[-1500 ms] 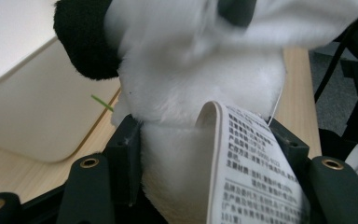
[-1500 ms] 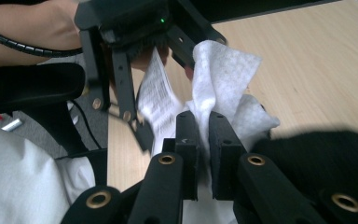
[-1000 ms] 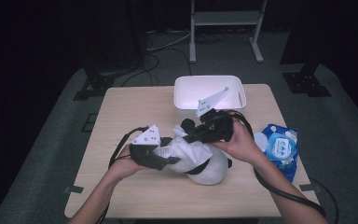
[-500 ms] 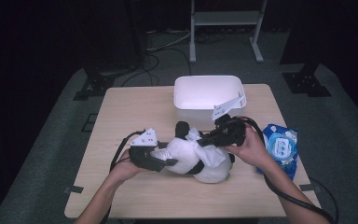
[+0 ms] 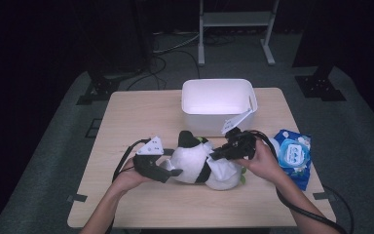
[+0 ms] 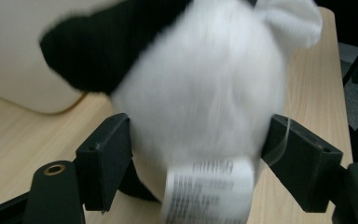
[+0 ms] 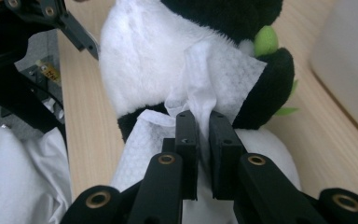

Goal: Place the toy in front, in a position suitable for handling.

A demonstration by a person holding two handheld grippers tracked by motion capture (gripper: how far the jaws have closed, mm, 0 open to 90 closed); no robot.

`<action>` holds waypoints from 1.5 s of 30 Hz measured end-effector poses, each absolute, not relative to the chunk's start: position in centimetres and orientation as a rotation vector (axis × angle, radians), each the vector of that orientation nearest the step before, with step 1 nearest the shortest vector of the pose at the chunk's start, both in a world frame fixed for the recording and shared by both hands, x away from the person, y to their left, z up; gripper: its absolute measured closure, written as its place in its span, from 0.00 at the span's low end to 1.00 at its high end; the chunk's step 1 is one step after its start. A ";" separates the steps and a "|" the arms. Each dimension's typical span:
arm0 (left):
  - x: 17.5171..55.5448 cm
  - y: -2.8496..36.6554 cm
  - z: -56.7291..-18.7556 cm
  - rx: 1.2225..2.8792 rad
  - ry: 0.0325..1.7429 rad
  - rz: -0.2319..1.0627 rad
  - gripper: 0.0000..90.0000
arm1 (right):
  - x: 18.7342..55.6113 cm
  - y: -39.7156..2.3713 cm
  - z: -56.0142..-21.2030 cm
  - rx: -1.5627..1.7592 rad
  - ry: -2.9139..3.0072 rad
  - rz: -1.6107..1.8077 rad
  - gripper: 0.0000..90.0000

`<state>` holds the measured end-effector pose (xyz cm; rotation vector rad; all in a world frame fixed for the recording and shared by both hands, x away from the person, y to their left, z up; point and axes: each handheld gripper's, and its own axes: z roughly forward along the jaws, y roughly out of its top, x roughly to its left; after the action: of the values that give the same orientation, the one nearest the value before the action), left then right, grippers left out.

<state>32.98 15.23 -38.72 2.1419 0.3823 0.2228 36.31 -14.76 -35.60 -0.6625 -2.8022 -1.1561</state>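
A toy panda [image 5: 202, 163] lies on the table [image 5: 126, 122] before a white bin [image 5: 218, 102] — steadied between the left gripper [image 5: 171, 171]'s jaws, which have just been opening, while the right gripper [image 7: 203, 122], clamped on a wet wipe [image 7: 214, 79], presses it to the fur for cleaning.

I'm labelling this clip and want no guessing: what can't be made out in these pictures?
- Label on the panda plush: print blurred, left gripper view.
- Left gripper: whether its jaws press the plush, unclear; fur covers the pads.
- Wipe pack: print too small, high view.
- White bin: inside washed out by glare, high view.
- Wipe in the right gripper: lower end hidden behind the jaws.
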 end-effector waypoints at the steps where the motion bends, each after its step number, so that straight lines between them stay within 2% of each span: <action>1: 32.9 15.3 -38.3 2.136 0.374 0.229 0.26 | 36.2 -14.5 -35.7 -0.656 -2.796 -1.151 0.92; 10: 32.6 13.7 -36.8 2.132 0.332 0.297 0.22 | 35.4 -13.1 -35.6 -0.579 -2.858 -1.106 0.92; 22: 33.0 13.2 -38.3 2.130 0.382 0.256 0.26 | 34.8 -15.3 -34.9 -0.631 -2.863 -1.119 0.92; 36: 32.7 12.1 -36.8 2.107 0.358 0.331 0.24 | 35.0 -13.2 -35.8 -0.555 -2.862 -1.065 0.92; 39: 32.6 11.9 -37.3 2.131 0.362 0.371 0.26 | 35.1 -13.2 -35.7 -0.547 -2.870 -1.069 0.92; 45: 32.6 12.0 -37.7 2.120 0.395 0.370 0.30 | 35.0 -13.9 -35.0 -0.574 -2.874 -1.081 0.92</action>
<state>32.61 12.01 -37.67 2.1198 0.3948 0.3696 35.01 -13.87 -35.03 -0.5742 -2.8740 -1.0811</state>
